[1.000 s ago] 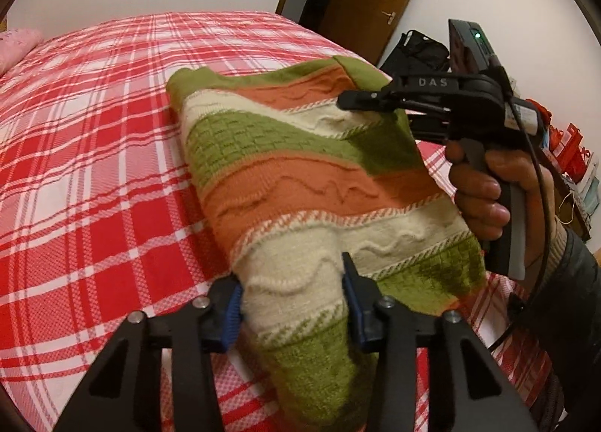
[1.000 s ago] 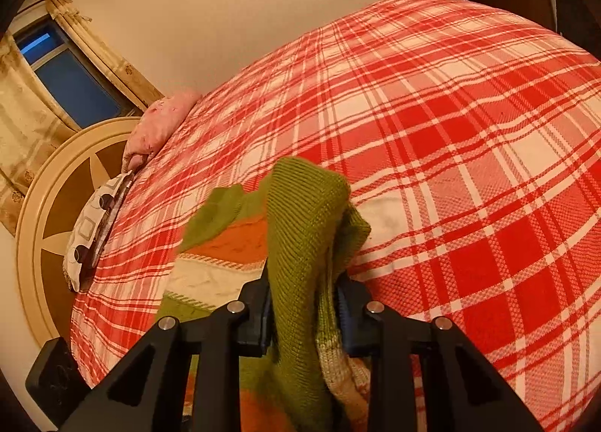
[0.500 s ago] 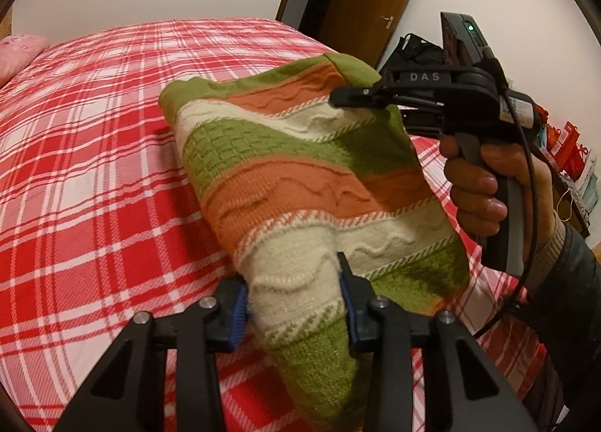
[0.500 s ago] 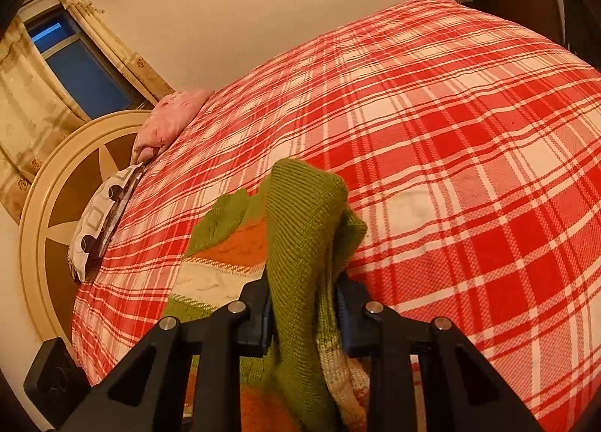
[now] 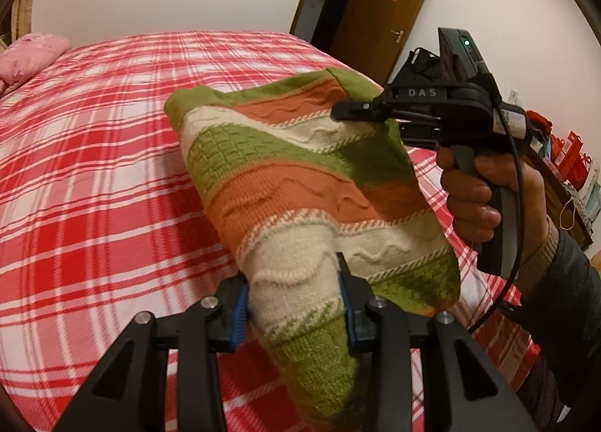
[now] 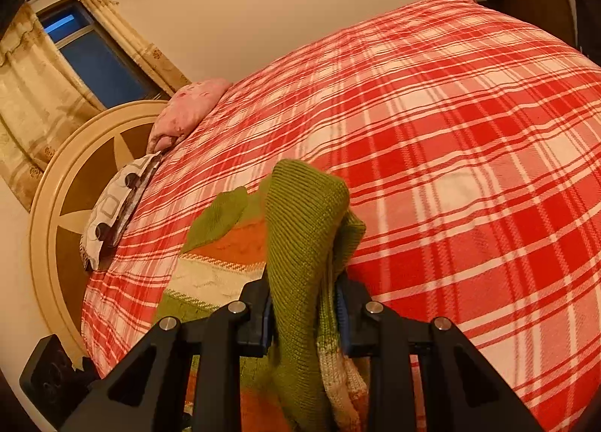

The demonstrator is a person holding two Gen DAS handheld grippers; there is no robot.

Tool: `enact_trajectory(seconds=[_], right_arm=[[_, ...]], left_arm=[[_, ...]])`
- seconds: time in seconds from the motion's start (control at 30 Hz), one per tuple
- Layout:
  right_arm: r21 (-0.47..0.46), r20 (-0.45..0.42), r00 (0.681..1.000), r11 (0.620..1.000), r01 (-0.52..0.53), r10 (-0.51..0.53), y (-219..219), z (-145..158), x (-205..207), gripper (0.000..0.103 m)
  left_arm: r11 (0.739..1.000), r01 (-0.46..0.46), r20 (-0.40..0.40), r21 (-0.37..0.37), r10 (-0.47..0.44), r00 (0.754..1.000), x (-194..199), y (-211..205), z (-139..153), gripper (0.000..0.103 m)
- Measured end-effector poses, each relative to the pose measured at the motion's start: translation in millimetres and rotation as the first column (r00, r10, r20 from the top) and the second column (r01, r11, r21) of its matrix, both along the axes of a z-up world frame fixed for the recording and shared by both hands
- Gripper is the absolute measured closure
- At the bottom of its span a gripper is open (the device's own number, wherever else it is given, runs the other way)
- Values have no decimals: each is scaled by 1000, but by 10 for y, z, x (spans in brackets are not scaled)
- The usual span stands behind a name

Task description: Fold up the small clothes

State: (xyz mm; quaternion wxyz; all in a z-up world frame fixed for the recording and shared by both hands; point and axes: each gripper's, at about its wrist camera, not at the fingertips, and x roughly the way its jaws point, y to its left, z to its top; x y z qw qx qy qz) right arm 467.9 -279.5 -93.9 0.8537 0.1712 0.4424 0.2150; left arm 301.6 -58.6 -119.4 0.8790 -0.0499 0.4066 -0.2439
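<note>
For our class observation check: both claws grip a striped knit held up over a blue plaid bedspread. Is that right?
Not quite: the bedspread is red and white plaid, not blue, as both wrist views show. The rest holds: the left claw and right claw each grip the striped knit.

Both grippers have carried the sweater a bit further over the bed, so the pink pillow shows more now.

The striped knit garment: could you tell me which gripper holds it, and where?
Both: left gripper clamps a cream-and-green corner of the striped knit garment; right gripper clamps its green edge.
</note>
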Motion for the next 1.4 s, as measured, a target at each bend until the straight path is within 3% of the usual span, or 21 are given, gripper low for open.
enact_trajectory(seconds=[0.27, 0.5, 1.1, 1.4], right_arm=[[35, 10, 997, 997, -75, 75, 459, 90, -115, 76], [57, 24, 983, 982, -182, 180, 1108, 152, -213, 76], [87, 27, 914, 910, -406, 405, 2769, 85, -464, 76], [77, 9, 886, 883, -463, 464, 3275, -6, -561, 76]], left_arm=[[998, -70, 30, 8, 69, 997, -374, 363, 133, 63], [986, -166, 52, 14, 165, 985, -683, 824, 212, 63], [918, -393, 72, 51, 389, 918, -1250, 1830, 285, 64], [890, -452, 60, 59, 449, 891, -1403, 2113, 184, 64]])
